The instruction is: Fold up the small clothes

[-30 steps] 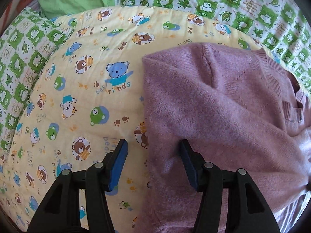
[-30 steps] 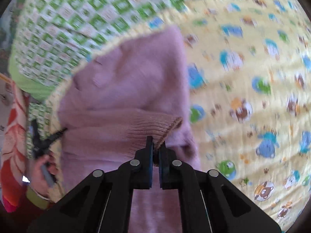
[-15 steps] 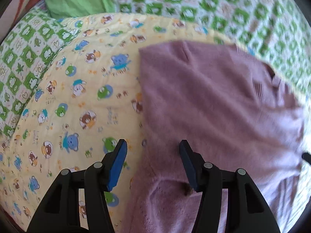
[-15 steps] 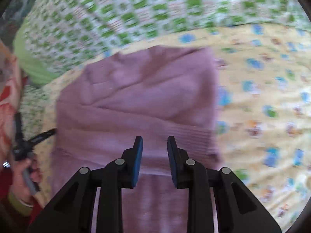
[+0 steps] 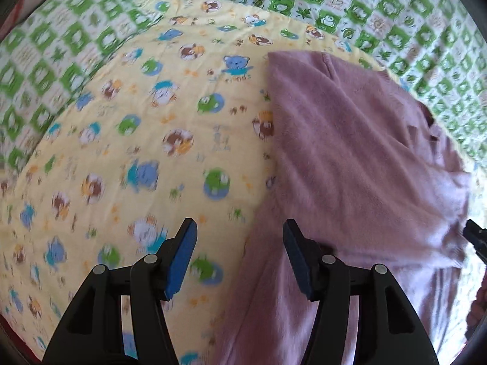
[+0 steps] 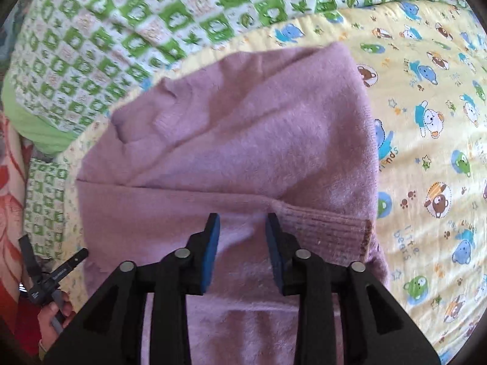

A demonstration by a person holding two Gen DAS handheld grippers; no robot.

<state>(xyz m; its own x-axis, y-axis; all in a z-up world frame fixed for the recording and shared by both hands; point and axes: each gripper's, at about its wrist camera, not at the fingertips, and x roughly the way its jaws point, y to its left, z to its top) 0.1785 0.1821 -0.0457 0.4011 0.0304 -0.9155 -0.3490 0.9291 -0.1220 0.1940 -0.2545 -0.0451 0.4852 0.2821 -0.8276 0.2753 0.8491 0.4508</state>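
We see the mauve sweater (image 6: 243,140) lying on the yellow bear-print quilt (image 5: 137,152), near that quilt's far edge, where green-checked bedding (image 6: 121,30) begins. A ribbed cuff (image 6: 328,228) is folded across the body. Left claw (image 5: 240,255): jaws wide, holding nothing, straddling the sweater's left edge. Right claw (image 6: 242,243): jaws parted, holding nothing, over the folded sleeve; whether its pads touch the knit is unclear.
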